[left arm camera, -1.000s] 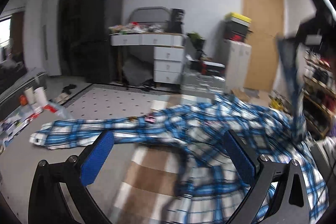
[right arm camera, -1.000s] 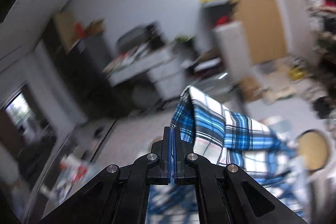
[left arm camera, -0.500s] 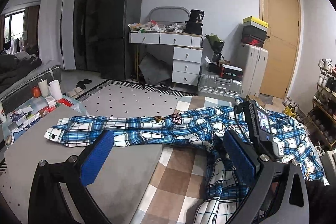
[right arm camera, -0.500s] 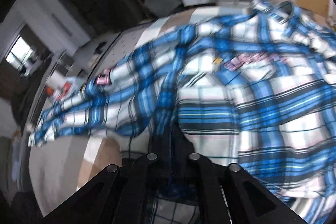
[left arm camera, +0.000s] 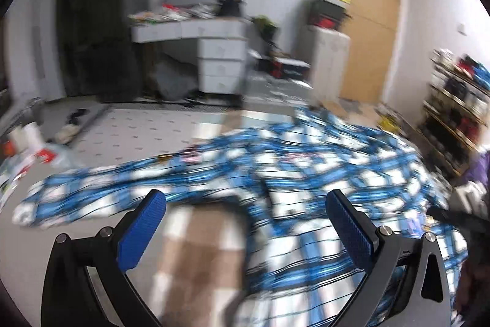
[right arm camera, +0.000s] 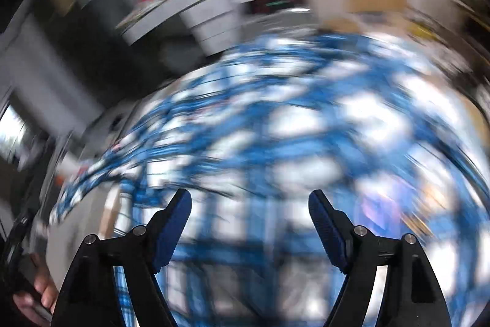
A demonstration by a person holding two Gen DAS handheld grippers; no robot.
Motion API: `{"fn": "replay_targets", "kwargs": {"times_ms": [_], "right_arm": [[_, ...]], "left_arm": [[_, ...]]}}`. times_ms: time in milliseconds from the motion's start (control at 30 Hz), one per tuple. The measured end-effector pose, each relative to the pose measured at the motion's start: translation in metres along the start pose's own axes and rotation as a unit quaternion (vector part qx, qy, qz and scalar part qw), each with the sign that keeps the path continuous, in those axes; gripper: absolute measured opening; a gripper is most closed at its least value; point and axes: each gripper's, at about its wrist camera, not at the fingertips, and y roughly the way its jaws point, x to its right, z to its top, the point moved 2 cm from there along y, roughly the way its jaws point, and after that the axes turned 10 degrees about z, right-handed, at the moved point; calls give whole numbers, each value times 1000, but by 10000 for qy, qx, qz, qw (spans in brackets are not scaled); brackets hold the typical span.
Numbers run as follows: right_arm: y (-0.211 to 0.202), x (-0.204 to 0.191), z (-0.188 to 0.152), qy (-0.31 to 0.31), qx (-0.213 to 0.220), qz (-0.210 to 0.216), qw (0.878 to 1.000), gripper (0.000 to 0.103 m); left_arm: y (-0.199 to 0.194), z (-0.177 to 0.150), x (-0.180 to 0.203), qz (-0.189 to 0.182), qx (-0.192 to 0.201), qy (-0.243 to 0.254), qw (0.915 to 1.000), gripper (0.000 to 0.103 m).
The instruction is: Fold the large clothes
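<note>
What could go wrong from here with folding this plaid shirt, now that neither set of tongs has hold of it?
1. The plaid shirt lies rumpled with overlapping layers, so a grab may pinch several at once.
2. Its long sleeve stretches far out to one side and could drag or twist in a fold.
3. The right tongs are opening just above the cloth and could snag it.
</note>
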Motion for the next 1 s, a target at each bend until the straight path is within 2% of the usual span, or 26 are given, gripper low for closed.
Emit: {"fn": "replay_targets", "kwargs": {"times_ms": [67,100,133,200,267,367,433,500,600,700,767,800,833,867,900,933,967,1000], "right_arm": [[-37,14,-20,426,283,140,9986,83],[-48,16,-31,581,441,110,9973,89],[-66,19,-42,727,633,53,9953,94],[-96,21,-68,855,1198,77,9891,97],[-109,20,-80,779,1522,149,9852,99],[-103,8,-73,334,1528,105,9876,99],[-107,6,-71,-24,1626,-3,9867,99],[-106,6,-73,-229,1617,-145,9865,99],[-103,9,-79,-40,1503,155,9885,99],[-101,7,-80,34,1437,485,9884,99],[-103,5,-81,-37,1463,503,9879,99],[-104,4,-81,-87,1496,501,9874,99],[-106,4,-82,-114,1514,509,9871,99],[-106,4,-82,-132,1523,519,9869,99],[-106,4,-81,-120,1515,532,9870,99],[-105,5,-81,-86,1489,567,9872,99],[-104,6,-81,-21,1448,635,9874,99],[-103,8,-81,46,1427,693,9873,99]], "left_arm": [[19,15,35,-342,-299,421,9981,102],[37,27,69,-638,-508,889,9927,102],[46,30,87,-641,-595,1123,9898,102],[78,38,140,-603,-790,1902,9767,102],[110,38,181,-722,-1103,2381,9622,102],[153,40,217,-703,-1428,2557,9536,102],[173,43,230,-608,-1508,2619,9513,102],[196,40,251,-621,-1740,2832,9411,102],[215,33,282,-494,-1626,3356,9265,102],[225,29,299,-765,-1709,3535,9165,102],[235,24,305,-926,-1843,3579,9107,101],[239,23,306,-1021,-1908,3569,9088,97],[242,20,306,-1138,-2012,3554,9057,87],[241,20,305,-1228,-2095,3552,9027,81],[243,16,305,-1342,-2213,3543,8986,64],[243,16,306,-1400,-2284,3534,8963,42],[243,14,306,-1508,-2360,3512,8934,37],[241,14,305,-1590,-2349,3463,8942,20]]}}
